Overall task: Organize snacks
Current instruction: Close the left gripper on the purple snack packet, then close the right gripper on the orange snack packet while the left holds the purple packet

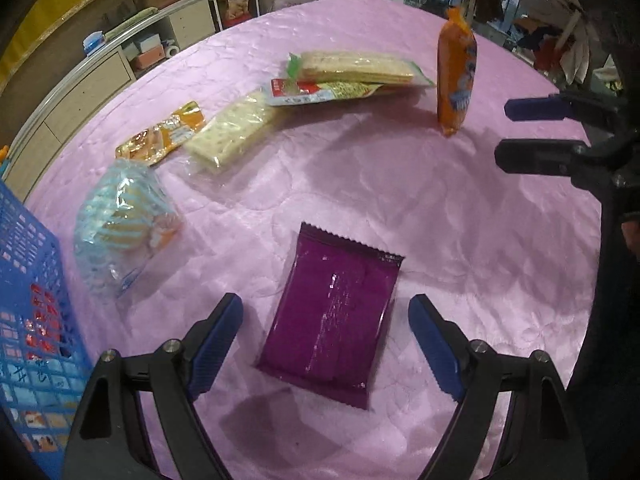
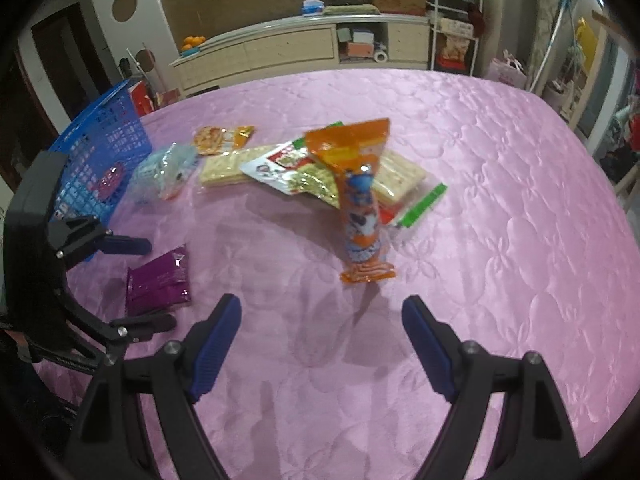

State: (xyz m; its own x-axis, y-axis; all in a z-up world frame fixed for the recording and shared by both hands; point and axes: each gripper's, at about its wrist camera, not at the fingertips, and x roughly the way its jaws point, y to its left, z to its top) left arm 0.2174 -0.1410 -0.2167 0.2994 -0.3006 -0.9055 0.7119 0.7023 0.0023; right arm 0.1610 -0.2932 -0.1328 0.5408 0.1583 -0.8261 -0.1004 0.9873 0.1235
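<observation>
A purple snack packet point(image 1: 334, 316) lies flat on the pink tablecloth, between the tips of my open left gripper point(image 1: 326, 316); it also shows in the right wrist view point(image 2: 158, 280). An orange snack tube point(image 2: 360, 204) stands upright just beyond my open, empty right gripper point(image 2: 321, 318); it also shows in the left wrist view point(image 1: 456, 76). A blue basket point(image 1: 28, 320) holding some packets stands at the left. Cracker packs point(image 1: 232, 130), a light blue packet point(image 1: 124, 224), an orange-gold packet point(image 1: 160, 136) and a stacked pile point(image 1: 352, 76) lie beyond.
The pink quilted tablecloth point(image 2: 480, 200) covers a large table. My right gripper shows at the right edge of the left wrist view point(image 1: 528, 132). A low cabinet point(image 2: 288, 48) and shelves stand behind the table.
</observation>
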